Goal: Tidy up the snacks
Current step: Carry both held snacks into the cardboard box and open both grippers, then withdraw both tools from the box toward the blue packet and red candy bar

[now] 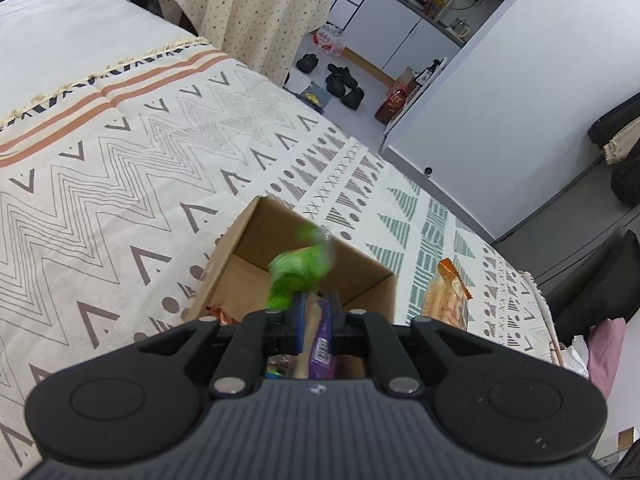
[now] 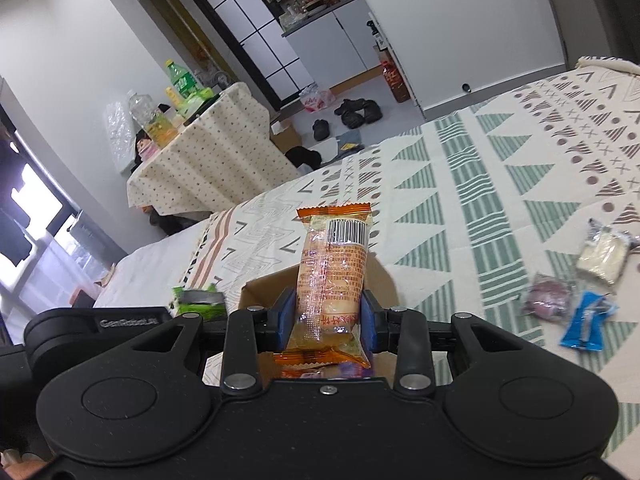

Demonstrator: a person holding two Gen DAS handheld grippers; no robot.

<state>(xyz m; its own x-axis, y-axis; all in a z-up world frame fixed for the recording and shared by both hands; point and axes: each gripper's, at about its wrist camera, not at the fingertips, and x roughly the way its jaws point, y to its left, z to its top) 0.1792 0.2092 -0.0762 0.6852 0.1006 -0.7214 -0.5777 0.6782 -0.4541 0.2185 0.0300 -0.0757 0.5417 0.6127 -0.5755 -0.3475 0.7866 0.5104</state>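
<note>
Nearest the left wrist camera, the left gripper (image 1: 316, 312) is seen with its jaws clenched on a green snack packet (image 1: 298, 276), blurred, which is held over the open cardboard box (image 1: 256, 240) standing on the patterned bed cover (image 1: 120, 152), presumably so that it can be dropped in with the snacks already inside. The gripper is pitched steeply down toward the box.

In the right wrist view, the right gripper (image 2: 328, 320) is closed on an orange-wrapped snack (image 2: 332, 276), held upright above the same box's rim, tilted less steeply. Three loose snacks (image 2: 576, 300) are left on the cover.
</note>
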